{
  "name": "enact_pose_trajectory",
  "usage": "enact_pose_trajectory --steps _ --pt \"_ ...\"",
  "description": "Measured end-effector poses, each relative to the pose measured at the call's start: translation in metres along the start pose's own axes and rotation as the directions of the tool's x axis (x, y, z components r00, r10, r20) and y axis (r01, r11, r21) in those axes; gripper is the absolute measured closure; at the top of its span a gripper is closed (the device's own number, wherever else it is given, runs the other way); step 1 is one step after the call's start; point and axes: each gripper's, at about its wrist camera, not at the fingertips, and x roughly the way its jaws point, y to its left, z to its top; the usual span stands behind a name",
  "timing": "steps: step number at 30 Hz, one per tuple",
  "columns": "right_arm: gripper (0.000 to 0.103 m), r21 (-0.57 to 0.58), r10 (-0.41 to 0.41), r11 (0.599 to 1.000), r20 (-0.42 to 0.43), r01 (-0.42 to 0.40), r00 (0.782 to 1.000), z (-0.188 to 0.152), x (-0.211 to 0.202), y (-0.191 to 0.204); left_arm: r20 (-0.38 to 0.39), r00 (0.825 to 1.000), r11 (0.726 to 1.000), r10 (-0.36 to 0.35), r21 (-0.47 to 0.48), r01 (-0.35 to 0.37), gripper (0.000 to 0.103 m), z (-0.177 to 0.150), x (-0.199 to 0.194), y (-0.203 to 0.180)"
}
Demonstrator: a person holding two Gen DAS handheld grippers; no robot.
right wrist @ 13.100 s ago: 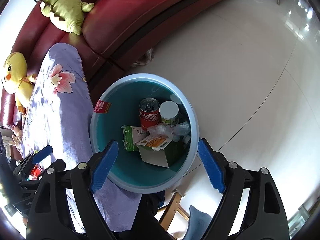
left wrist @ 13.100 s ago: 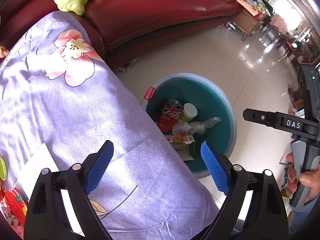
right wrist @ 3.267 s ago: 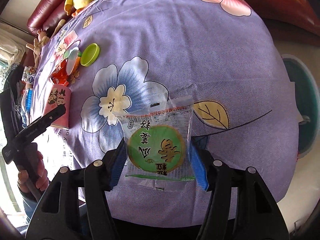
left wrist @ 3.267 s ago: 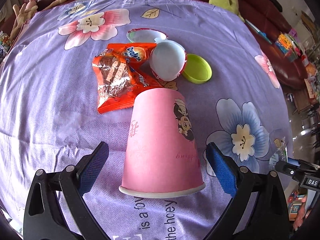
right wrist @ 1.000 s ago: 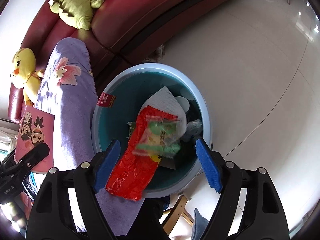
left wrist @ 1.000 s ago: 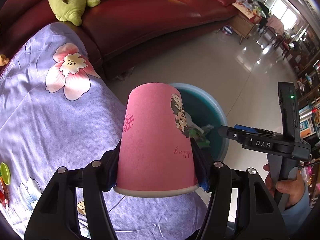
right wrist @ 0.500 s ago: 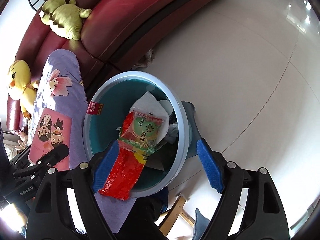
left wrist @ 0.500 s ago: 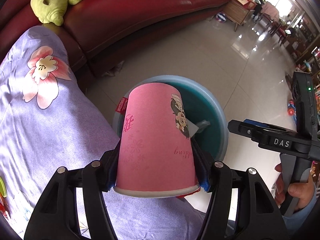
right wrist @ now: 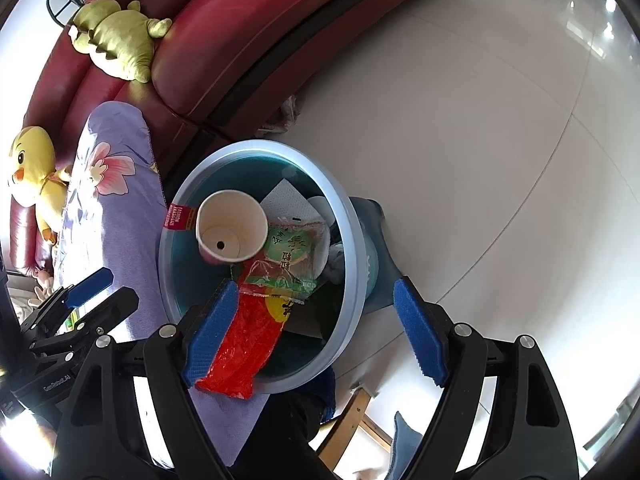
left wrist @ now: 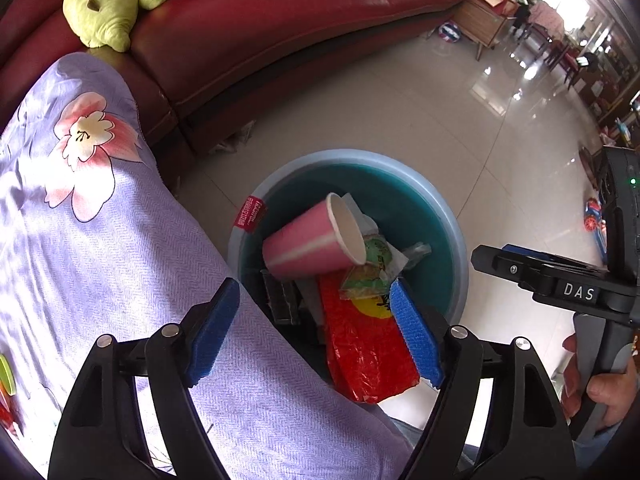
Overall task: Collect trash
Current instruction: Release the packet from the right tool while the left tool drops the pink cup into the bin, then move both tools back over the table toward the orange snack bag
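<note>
My left gripper (left wrist: 316, 328) hangs over the near edge of the bin, pointing steeply down; its jaws have just been opening and now stand wide apart with nothing between the blue pads (left wrist: 214, 330). At the far left of that view, the purple floral cloth (left wrist: 100, 240) drapes over the surface and runs right up to the bin's side. Above it a green plush toy (left wrist: 100, 4) lies on the red sofa (left wrist: 280, 24).

Moving right, the round blue bin (left wrist: 452, 224) sits on the tiled floor (left wrist: 420, 112), a red label (left wrist: 250, 214) on its rim. Inside it the pink paper cup (left wrist: 316, 244) lies tilted on its side on top of the other trash, mouth turned up and to the right. Just right of the cup's mouth is a clear snack packet with a green disc (left wrist: 374, 264), and below both a red foil wrapper (left wrist: 366, 344) leans out over the bin's near rim.

Further right, my right gripper (right wrist: 316, 332) also points down at the bin, its jaws spread and empty; the left pad (right wrist: 210, 332) overlaps the red wrapper in the picture, though I cannot tell if it touches. From that camera I look straight into the cup's white inside (right wrist: 232, 226). At the far right of the left view, a hand (left wrist: 600, 384) grips the right gripper's handle.
</note>
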Motion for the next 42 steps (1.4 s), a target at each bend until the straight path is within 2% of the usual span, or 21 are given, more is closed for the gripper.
enact_pose_trajectory --steps 9,12,20,32,42 --pt "0.025 -0.006 -0.023 1.0 -0.007 0.023 1.0 -0.003 -0.003 0.01 0.022 1.0 1.0 -0.014 -0.007 0.014 0.017 -0.011 -0.014 0.006" --pt "0.022 -0.012 -0.029 0.999 -0.004 0.029 1.0 -0.005 -0.006 0.016 0.035 0.999 1.0 -0.02 -0.011 0.021 0.016 -0.016 -0.021 0.007" --pt "0.022 -0.043 -0.04 0.998 -0.006 0.04 0.999 -0.015 -0.015 0.042 0.057 0.998 0.998 -0.028 -0.054 0.031 0.012 -0.036 -0.038 0.03" --pt "0.021 -0.155 -0.044 0.987 -0.013 0.041 0.999 -0.04 -0.021 0.113 0.114 0.993 0.982 -0.032 -0.181 0.052 0.009 -0.08 -0.076 0.096" --pt "0.021 -0.282 -0.067 0.958 -0.04 0.053 0.997 -0.064 -0.014 0.185 0.157 0.987 0.945 -0.015 -0.32 0.065 0.008 -0.132 -0.105 0.162"
